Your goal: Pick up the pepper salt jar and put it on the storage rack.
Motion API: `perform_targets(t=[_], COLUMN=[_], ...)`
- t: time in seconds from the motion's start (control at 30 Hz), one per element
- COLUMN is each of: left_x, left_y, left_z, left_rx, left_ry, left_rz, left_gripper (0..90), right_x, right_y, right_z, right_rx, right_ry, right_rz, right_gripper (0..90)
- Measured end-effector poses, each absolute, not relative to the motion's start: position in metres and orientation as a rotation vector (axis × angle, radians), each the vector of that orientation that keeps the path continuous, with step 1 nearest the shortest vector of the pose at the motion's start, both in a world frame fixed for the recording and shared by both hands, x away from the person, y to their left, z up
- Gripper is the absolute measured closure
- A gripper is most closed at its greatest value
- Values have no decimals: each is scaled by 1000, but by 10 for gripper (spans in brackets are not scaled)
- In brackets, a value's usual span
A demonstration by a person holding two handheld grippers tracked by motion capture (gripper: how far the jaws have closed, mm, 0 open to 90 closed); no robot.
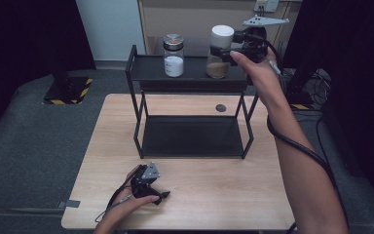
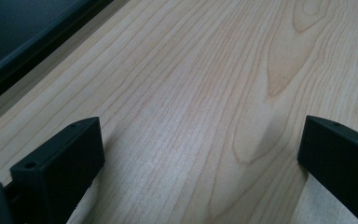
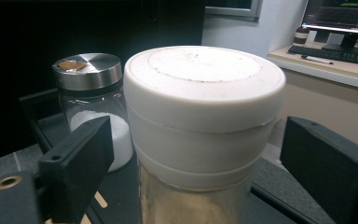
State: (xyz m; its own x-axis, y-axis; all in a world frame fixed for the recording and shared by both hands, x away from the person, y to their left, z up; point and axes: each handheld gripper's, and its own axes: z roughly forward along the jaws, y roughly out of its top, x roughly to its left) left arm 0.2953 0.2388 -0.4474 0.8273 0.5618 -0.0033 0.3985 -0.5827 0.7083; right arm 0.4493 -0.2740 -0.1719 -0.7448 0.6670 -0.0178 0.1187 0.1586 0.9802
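Note:
A glass jar with a white lid [image 1: 222, 34] and brown powder inside stands on the top level of a black two-level rack [image 1: 195, 84], at its right end. My right gripper [image 1: 220, 52] reaches it from the right, and its jaws stand on either side of the jar just under the lid. In the right gripper view the jar [image 3: 204, 93] sits between the jaws of my right gripper [image 3: 196, 158] with a small gap on each side, so the gripper is open. My left gripper [image 1: 160, 196] rests on the wooden table [image 1: 199, 204] near the front edge. It is open over bare wood [image 2: 200, 158].
A second glass jar [image 1: 174, 56] with a metal lid and white powder stands left of the first on the top level [image 3: 91, 88]. The rack's lower level [image 1: 190, 136] holds nothing. A small dark disc [image 1: 220, 107] sits in the tabletop behind the rack.

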Motion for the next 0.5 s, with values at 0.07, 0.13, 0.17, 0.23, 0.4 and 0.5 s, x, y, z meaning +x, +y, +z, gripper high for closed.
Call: perform_targets(t=[0.07, 0.13, 0.17, 0.23, 0.4, 0.5], left_x=[295, 295, 295, 295, 295, 295], left_y=[239, 239, 239, 239, 239, 239], left_z=[-447, -447, -447, -447, -447, -447], left_rx=[2268, 2268, 2268, 2268, 2268, 2269], left_ry=[699, 698, 699, 699, 698, 698], left_rz=[286, 286, 285, 286, 285, 285], left_gripper=[0, 0, 0, 0, 0, 0], right_x=[447, 444, 443, 440, 436, 431], right_y=[-274, -275, -275, -276, -279, -280], right_z=[-170, -169, -168, -167, -164, -163], right_rx=[747, 740, 749, 749, 752, 748], right_ry=[1990, 1985, 1984, 1979, 1981, 1987], right_rz=[1613, 1600, 1603, 1597, 1585, 1577], right_gripper=[80, 64, 60, 51, 34, 30])
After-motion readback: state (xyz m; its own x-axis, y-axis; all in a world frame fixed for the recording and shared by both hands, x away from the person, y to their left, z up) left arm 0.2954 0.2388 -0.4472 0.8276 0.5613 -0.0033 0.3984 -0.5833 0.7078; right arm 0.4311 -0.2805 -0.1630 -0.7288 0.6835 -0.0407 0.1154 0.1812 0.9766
